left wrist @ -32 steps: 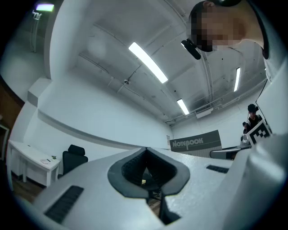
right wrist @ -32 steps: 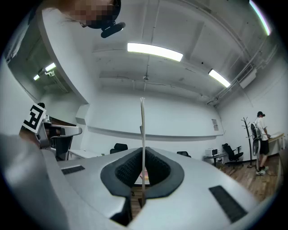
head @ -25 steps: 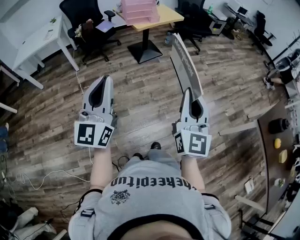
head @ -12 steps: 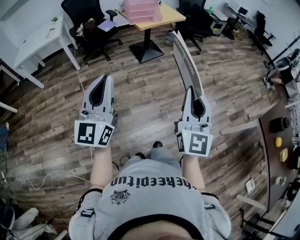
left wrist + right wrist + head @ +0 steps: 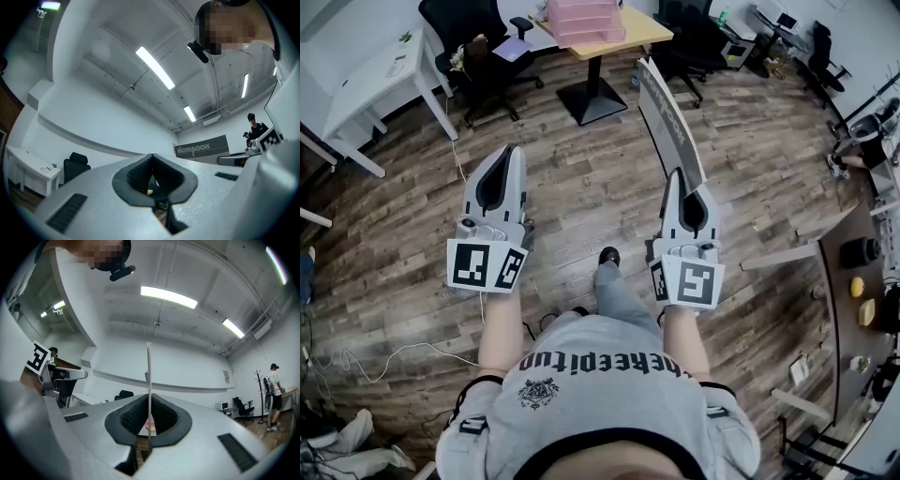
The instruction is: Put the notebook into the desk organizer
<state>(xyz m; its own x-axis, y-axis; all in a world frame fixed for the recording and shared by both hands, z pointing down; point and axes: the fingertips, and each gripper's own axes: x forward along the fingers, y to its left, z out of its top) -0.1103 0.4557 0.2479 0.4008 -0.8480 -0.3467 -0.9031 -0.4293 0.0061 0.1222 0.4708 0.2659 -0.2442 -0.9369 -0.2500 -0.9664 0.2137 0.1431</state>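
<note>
Notebook (image 5: 667, 122) stands edge-on, pinched at its near end in the closed jaws of the right gripper (image 5: 682, 183), with its long axis running straight out ahead of them. The pink organizer (image 5: 578, 21) sits on the yellow desk (image 5: 639, 30), well beyond the jaws and a little left. The left gripper (image 5: 506, 159) has its jaws together on nothing. Since a second ago, a leg (image 5: 614, 291) has stepped forward.

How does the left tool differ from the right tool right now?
The right tool grips the notebook, which sticks out ahead of it; the left tool holds nothing. The left tool's jaws meet at the tips, while the right tool's press on the notebook's thin edge. Both point forward over the wooden floor, side by side.
</note>
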